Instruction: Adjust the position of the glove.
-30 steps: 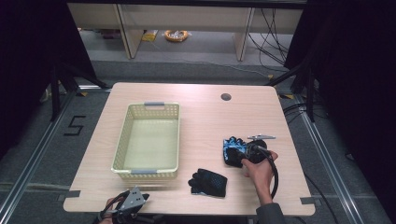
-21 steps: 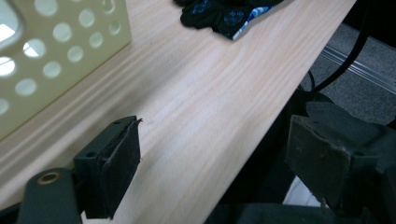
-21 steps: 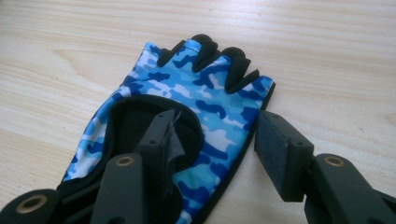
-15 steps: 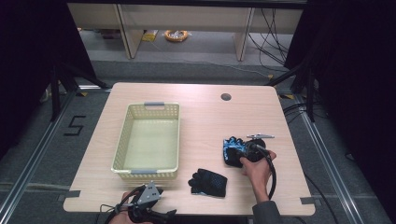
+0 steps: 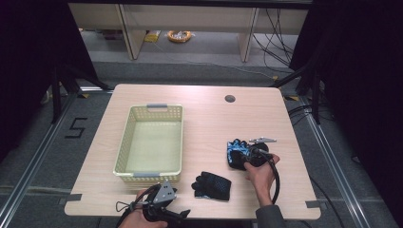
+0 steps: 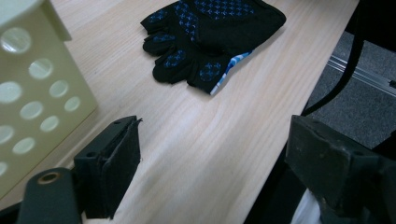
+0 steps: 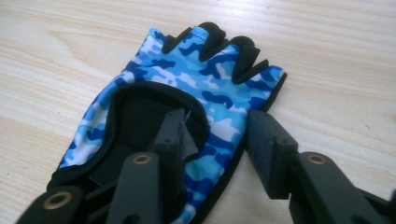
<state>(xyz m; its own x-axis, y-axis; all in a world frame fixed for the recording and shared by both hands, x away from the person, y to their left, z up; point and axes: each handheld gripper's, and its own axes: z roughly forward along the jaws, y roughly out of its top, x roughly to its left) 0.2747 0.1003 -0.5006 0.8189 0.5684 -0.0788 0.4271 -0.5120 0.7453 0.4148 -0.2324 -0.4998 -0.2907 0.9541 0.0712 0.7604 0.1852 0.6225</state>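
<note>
1. My right gripper (image 7: pixel 212 140) is low over the blue camouflage glove (image 7: pixel 196 88), which lies flat on the tabletop (image 5: pixel 209 109) at the right side, near my right hand (image 5: pixel 259 173).
2. In the right gripper view, one of my right fingers (image 7: pixel 175 135) is placed on the black cuff opening of this glove, and the other one stands just beside the glove's edge, over the wood.
3. The right fingers have just been closing and are now about half open. A strip of the glove's side is between them, but I cannot tell if the pads already press on it.
4. In the high view, the same glove (image 5: pixel 236 153) is touching the front of my right gripper (image 5: pixel 244 159).
5. My left gripper (image 5: pixel 178 213) is at the near edge of the tabletop, just in front of the basket (image 5: pixel 124 156).
6. Its fingers (image 6: pixel 114 168) are wide open and hold nothing; between them I see only bare wood.
7. The black glove (image 6: pixel 210 32) with blue dots lies ahead of my left fingers, apart from them, with its short finger parts pointing toward the basket wall (image 6: pixel 35 93).
8. In the high view, the black glove (image 5: pixel 212 185) lies between my two hands, near the front edge.
</note>
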